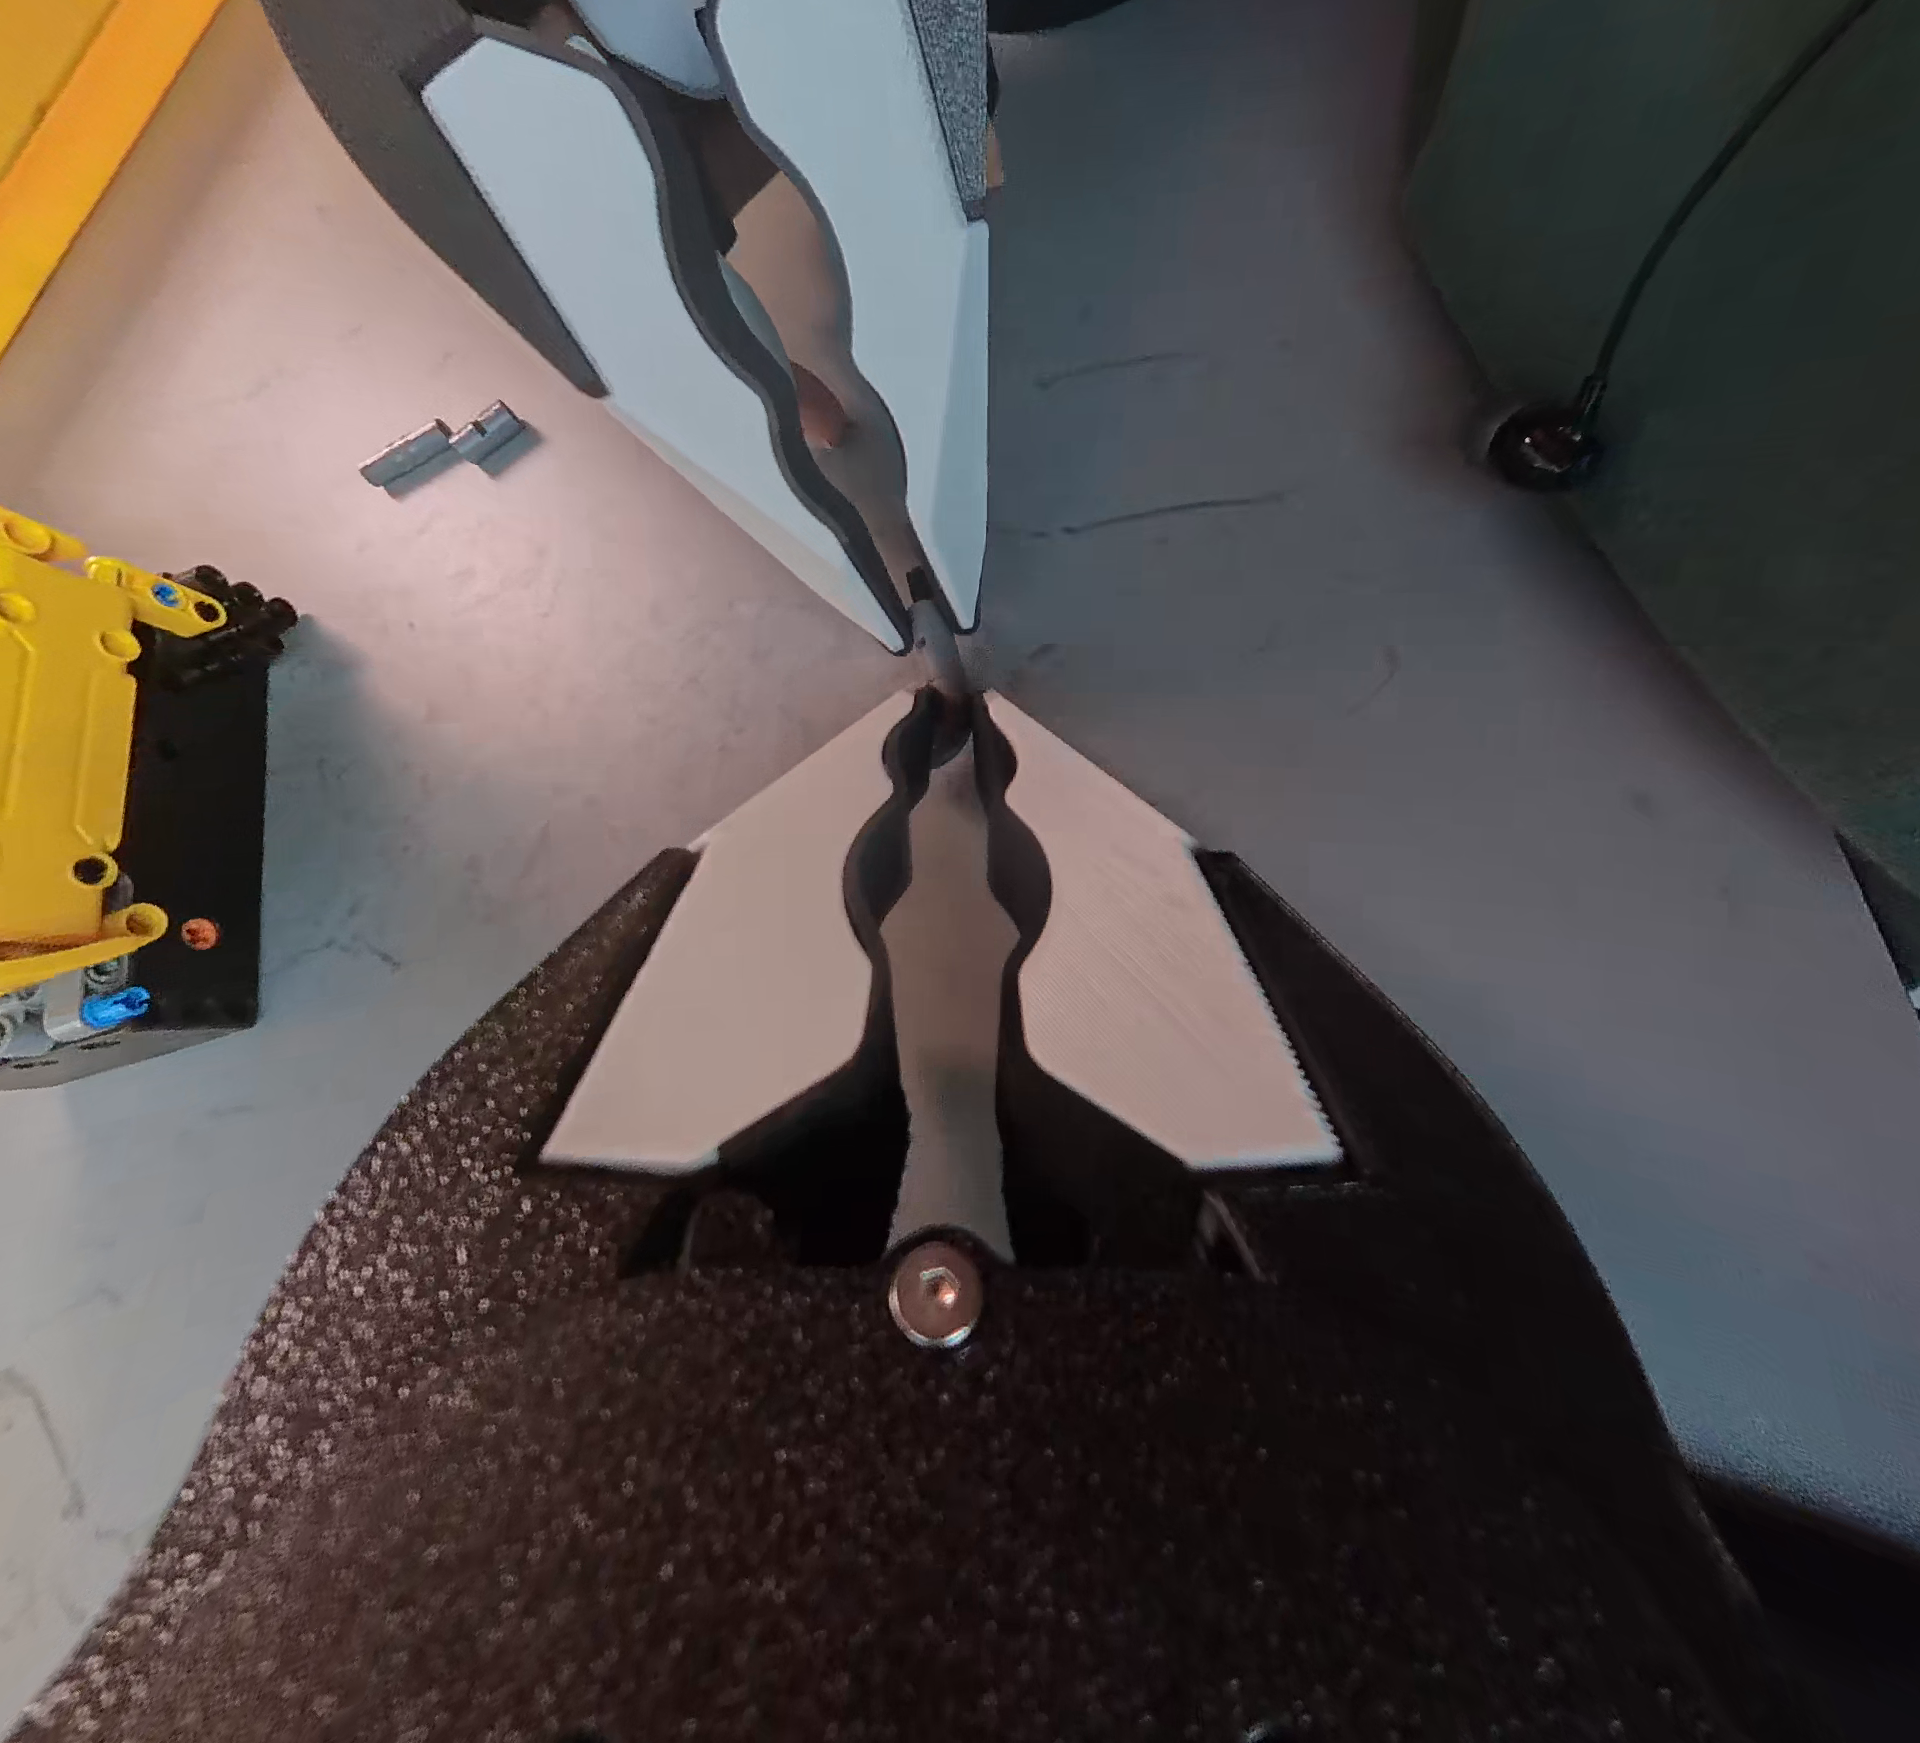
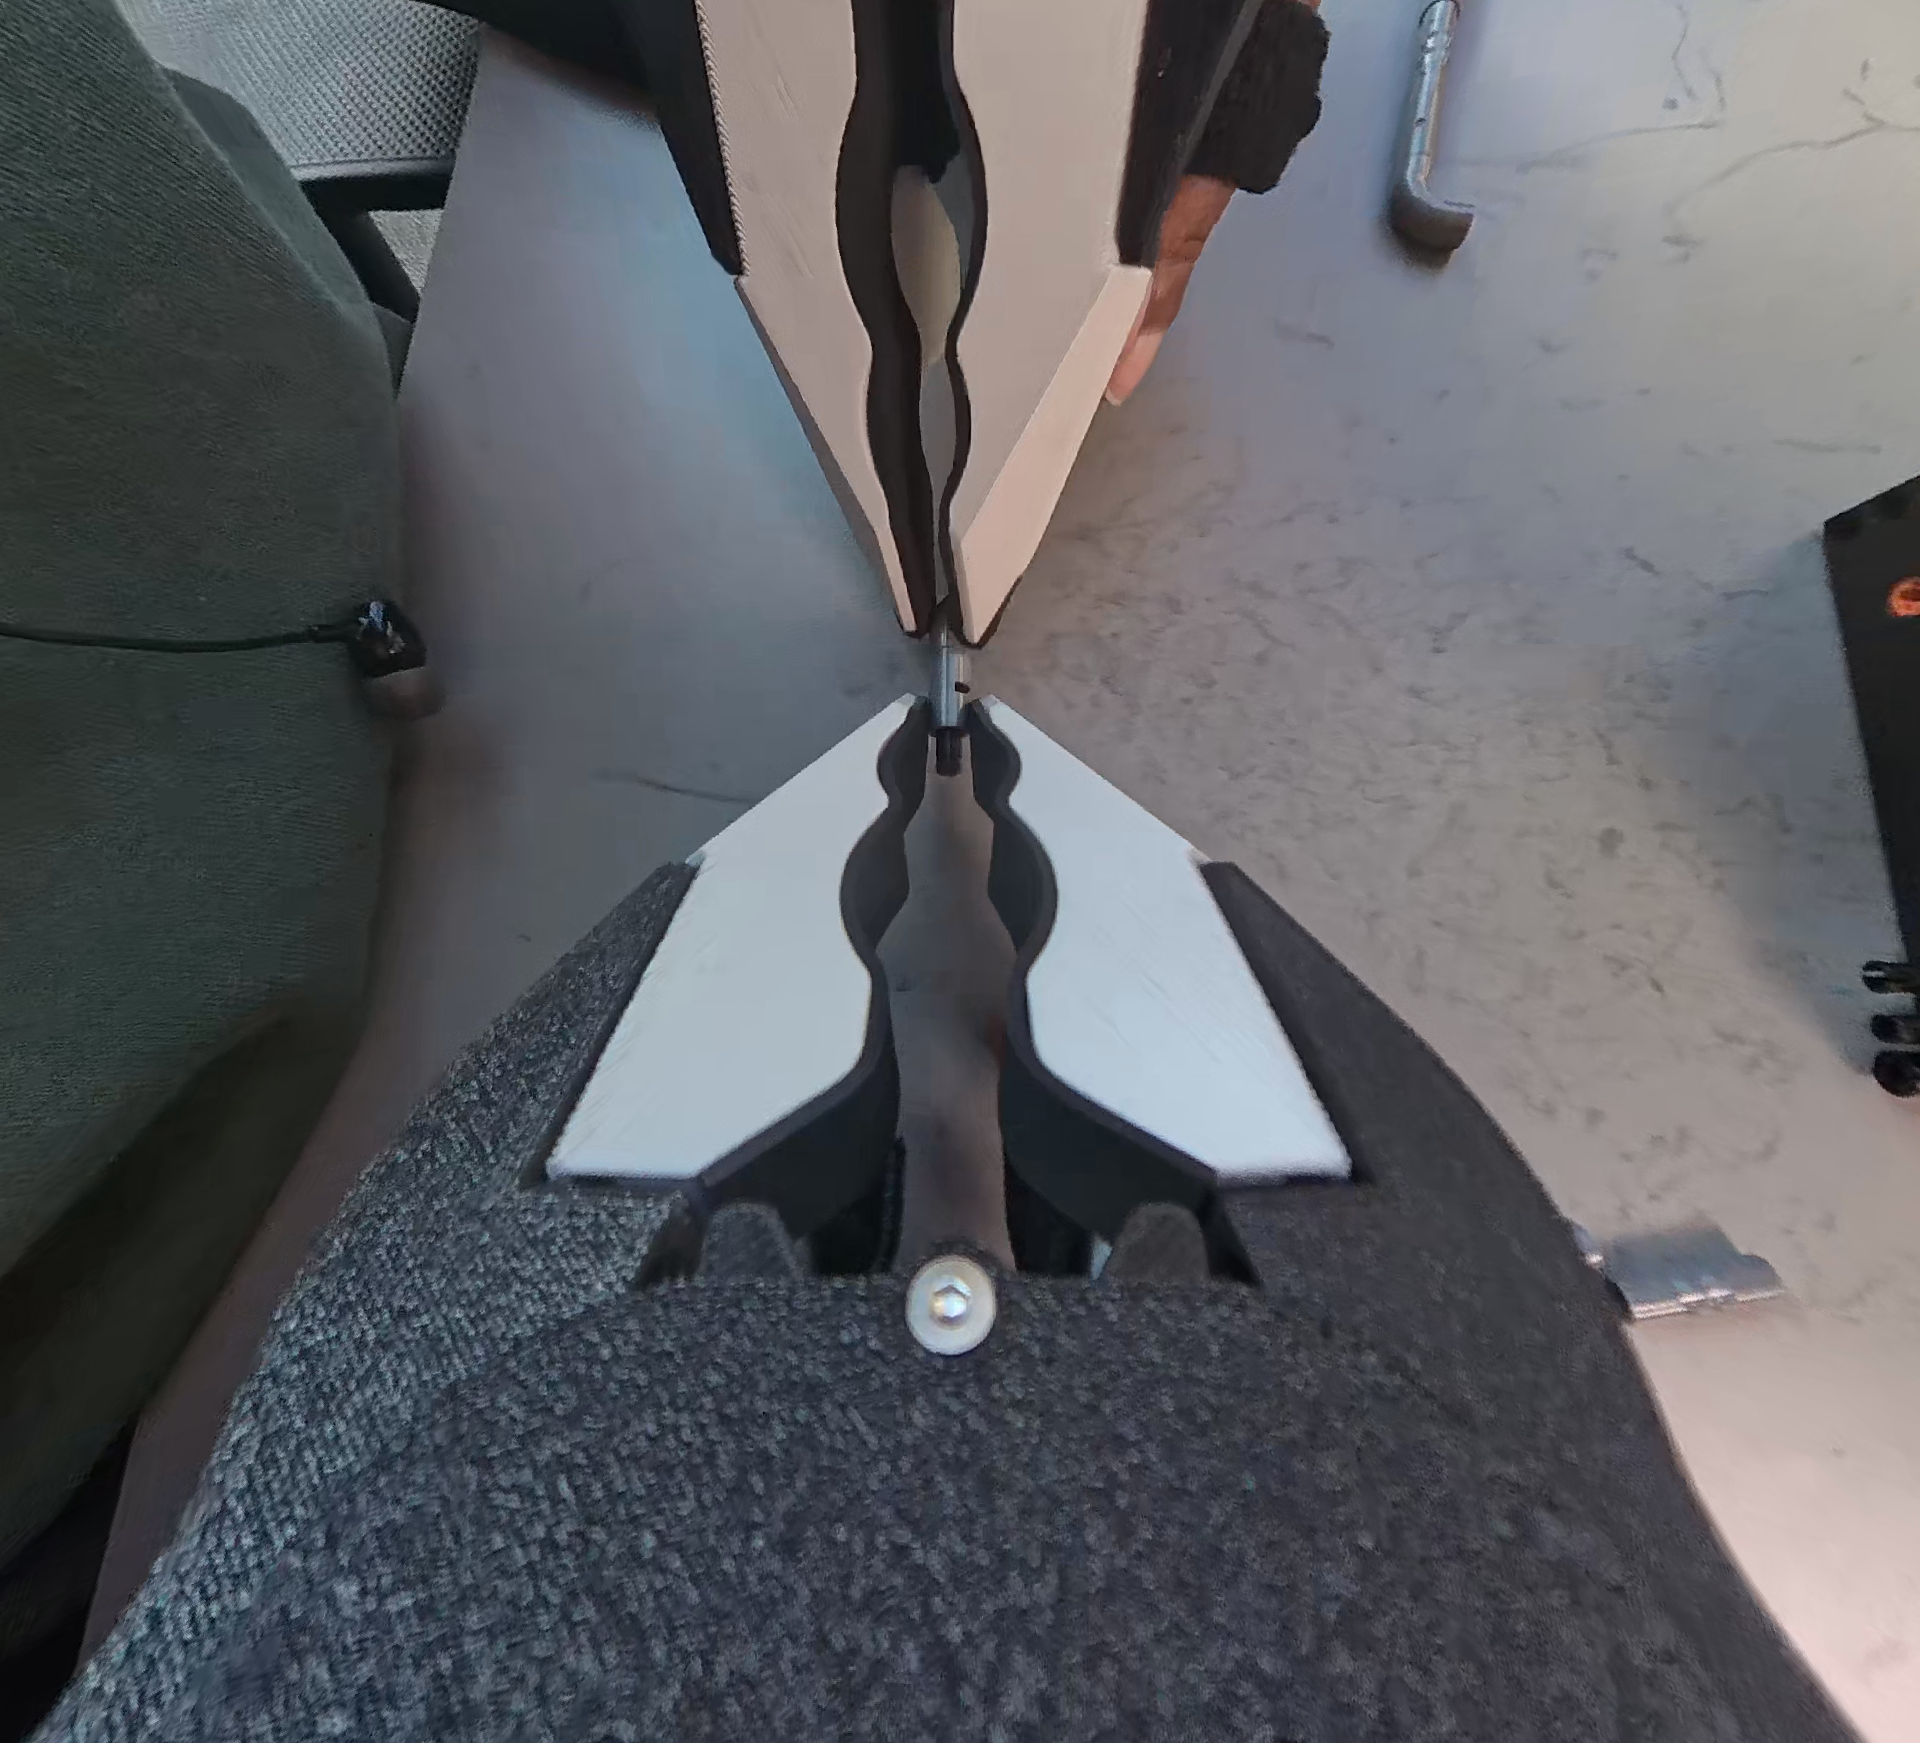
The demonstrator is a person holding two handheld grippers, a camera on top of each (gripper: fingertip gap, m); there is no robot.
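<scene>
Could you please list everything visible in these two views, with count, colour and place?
Pin: one, grey with black end, gripped tip to tip between both claws.
Grey connector pieces: two, on table, upper left of left view.
Brick model: one, yellow and black, left edge of left view.
Curved grey part: one, on table, upper right of right view.
Yellow bin: one, top left corner.
Table: one, pale grey.
Green garment: person's, beside table.
Left claw: shut on pin.
Right claw: shut on pin.

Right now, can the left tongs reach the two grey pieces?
Probably not yet: the left tongs are shut on a small grey pin that the right tongs also grip. Nothing stands before the grey pieces.
</scene>
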